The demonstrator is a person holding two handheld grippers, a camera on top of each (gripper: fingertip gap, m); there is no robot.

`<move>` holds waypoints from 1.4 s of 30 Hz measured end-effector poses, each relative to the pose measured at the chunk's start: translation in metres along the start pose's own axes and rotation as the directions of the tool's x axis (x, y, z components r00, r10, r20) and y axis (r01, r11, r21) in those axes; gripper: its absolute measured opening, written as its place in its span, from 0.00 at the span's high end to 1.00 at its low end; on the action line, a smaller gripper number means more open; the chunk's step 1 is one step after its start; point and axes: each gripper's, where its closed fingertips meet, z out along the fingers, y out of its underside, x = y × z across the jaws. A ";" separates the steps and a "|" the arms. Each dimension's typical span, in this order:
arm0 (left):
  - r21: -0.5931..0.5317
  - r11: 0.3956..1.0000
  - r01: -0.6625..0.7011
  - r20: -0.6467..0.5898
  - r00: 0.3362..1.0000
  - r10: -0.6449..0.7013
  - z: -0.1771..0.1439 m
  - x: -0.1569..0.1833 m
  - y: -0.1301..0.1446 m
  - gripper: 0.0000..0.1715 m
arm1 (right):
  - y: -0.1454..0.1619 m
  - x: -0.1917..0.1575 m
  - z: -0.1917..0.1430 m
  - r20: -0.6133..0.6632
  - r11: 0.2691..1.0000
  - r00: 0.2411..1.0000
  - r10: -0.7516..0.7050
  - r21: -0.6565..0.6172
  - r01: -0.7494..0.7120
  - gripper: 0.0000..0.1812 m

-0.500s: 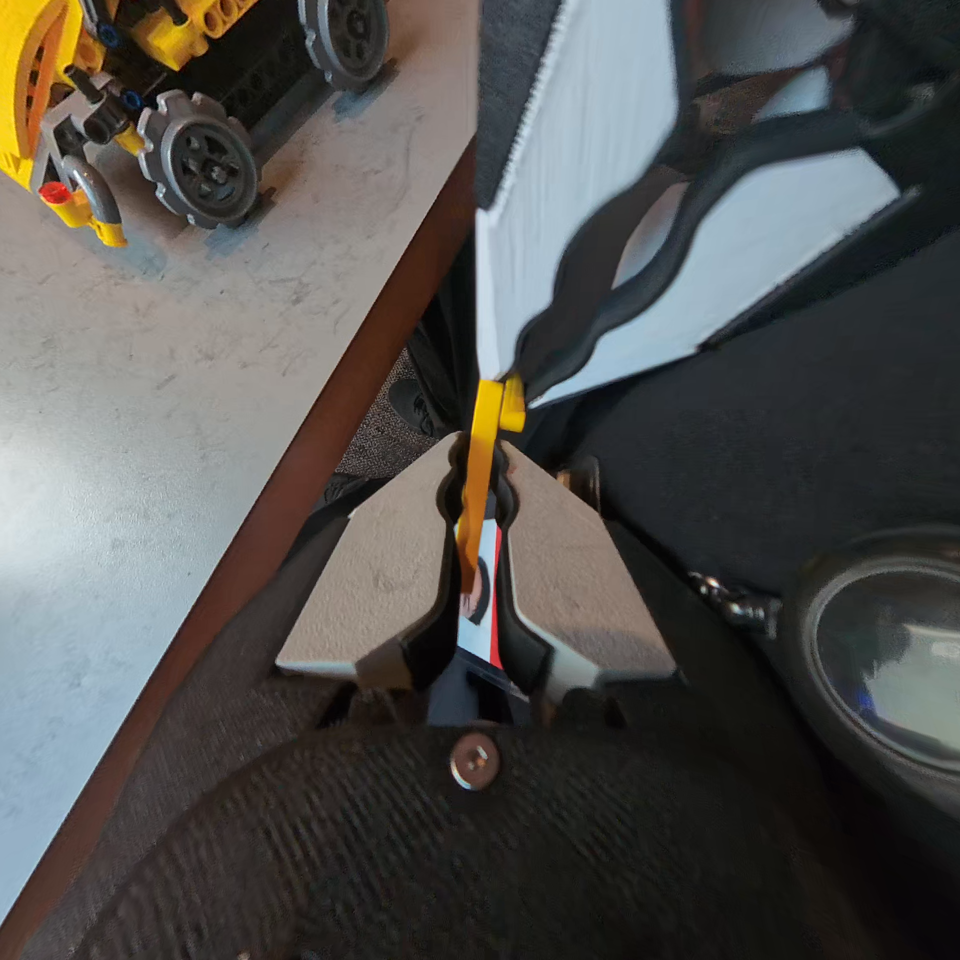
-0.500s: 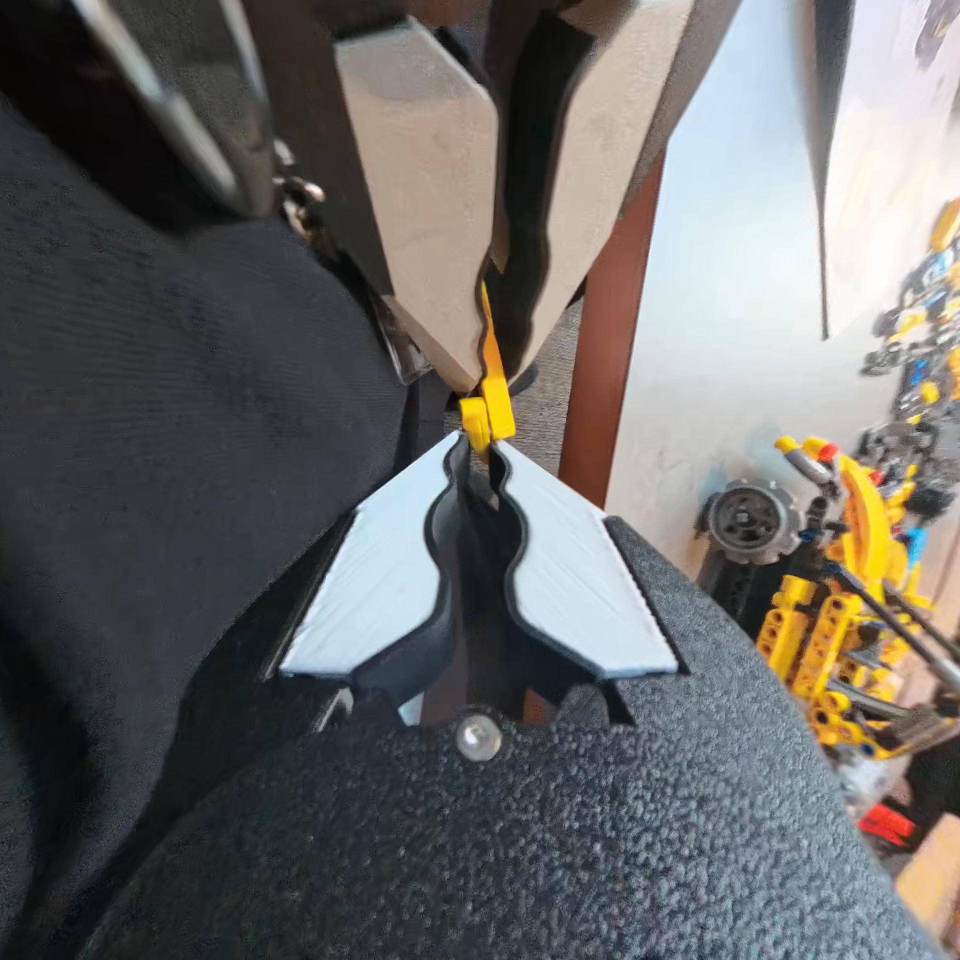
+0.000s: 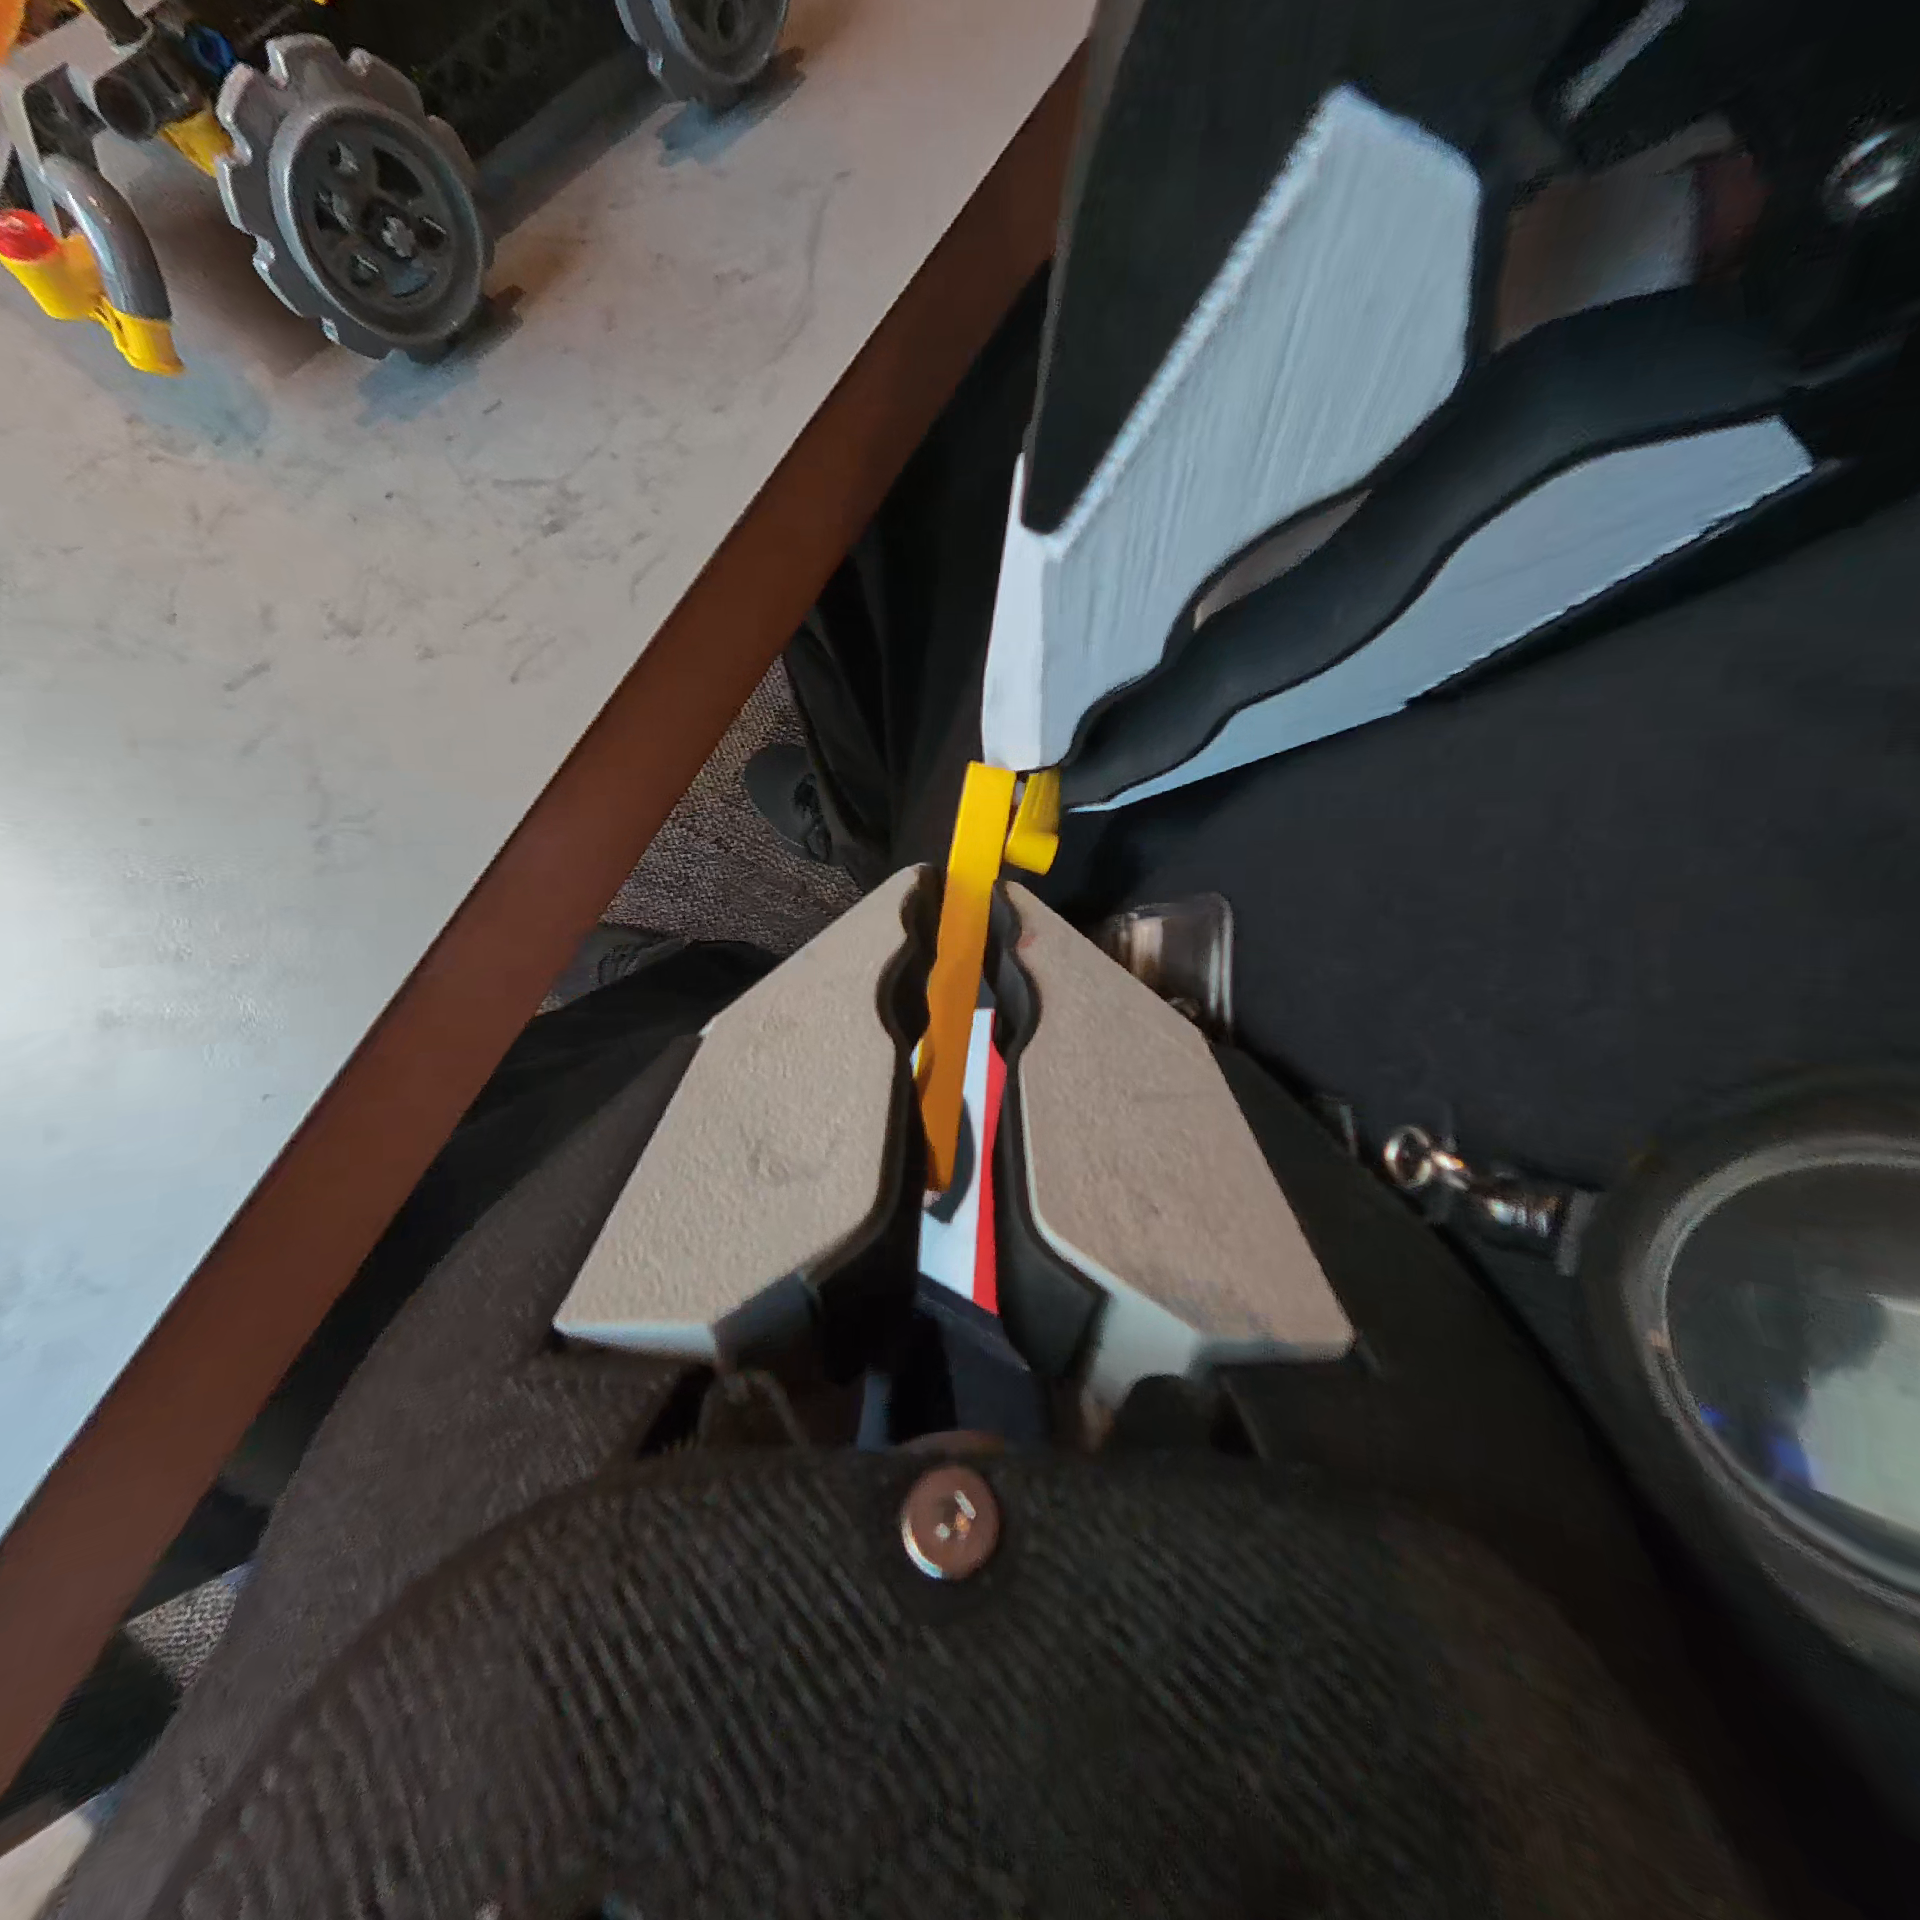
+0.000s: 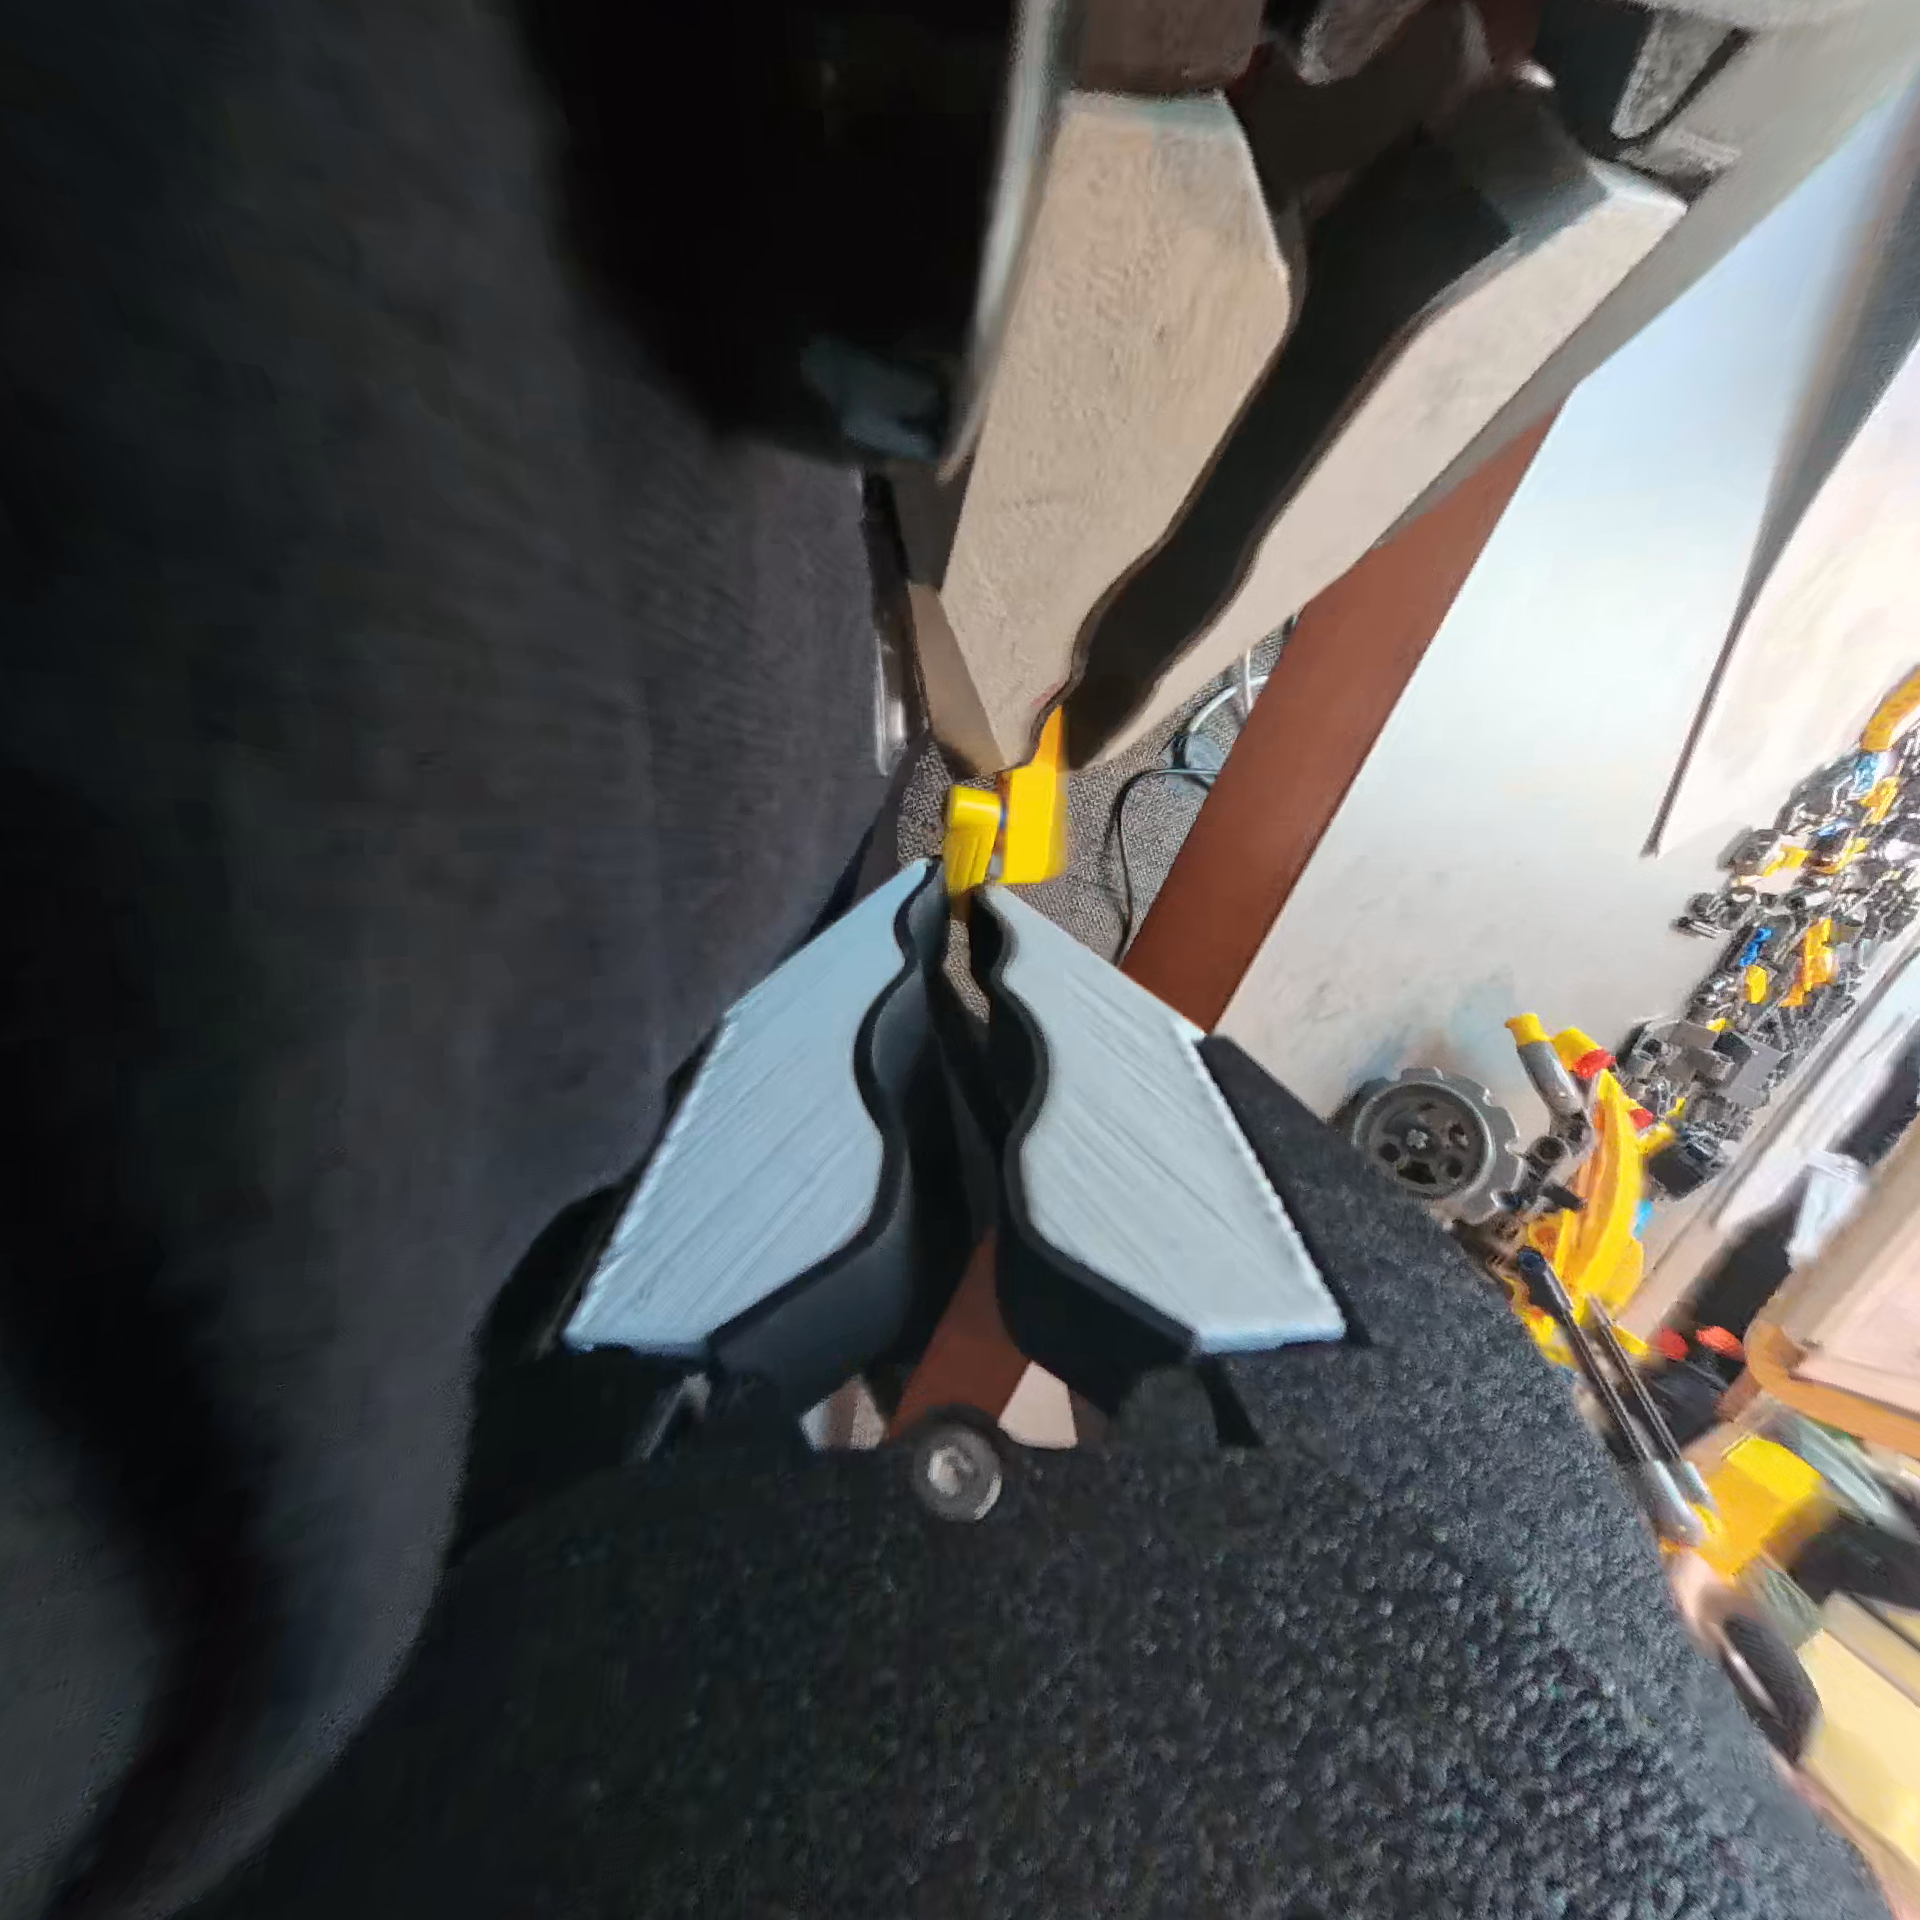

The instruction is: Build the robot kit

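The left claw [image 3: 961,935] pinches a long yellow strip [image 3: 961,977] off the desk's edge. Just beyond it, the right claw [image 4: 961,904] nips a small yellow piece [image 4: 971,831] that touches the strip's far end; whether they are locked together I cannot tell. Farther off, on the desk [image 3: 312,644], stands a yellow toy vehicle [image 4: 1590,1174] with grey wheels [image 3: 358,223]. Dark clothing [image 4: 364,831] lies beside both claws.

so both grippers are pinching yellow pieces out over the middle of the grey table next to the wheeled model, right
Not over the table. Both the left gripper and right gripper pinch the joined yellow pieces off the table's brown edge, above dark clothing and carpet, as the left wrist view shows.
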 end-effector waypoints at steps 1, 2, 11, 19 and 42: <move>0.005 1.000 -0.001 0.011 1.000 0.001 0.000 0.000 -0.001 0.97 | -0.013 -0.024 -0.004 0.168 0.995 0.984 0.060 0.066 -0.072 1.00; 0.013 1.000 0.013 0.084 0.996 -0.014 -0.001 -0.012 -0.001 0.97 | -0.017 -0.031 -0.004 0.210 0.990 0.973 0.100 0.080 -0.119 1.00; 0.130 0.990 0.055 0.096 0.993 -0.068 -0.013 -0.025 -0.013 0.97 | -0.010 0.002 -0.011 0.059 0.911 0.937 0.345 0.219 -0.350 0.97; 0.167 0.985 0.030 0.119 0.992 -0.050 -0.017 -0.032 -0.021 0.97 | 0.042 0.037 -0.055 -0.178 0.806 0.812 0.556 0.357 -0.473 0.97; 0.149 0.989 -0.017 -0.049 0.999 0.024 0.014 -0.061 -0.065 0.97 | 0.230 0.055 -0.043 -0.029 0.375 0.391 0.920 0.358 -0.855 0.95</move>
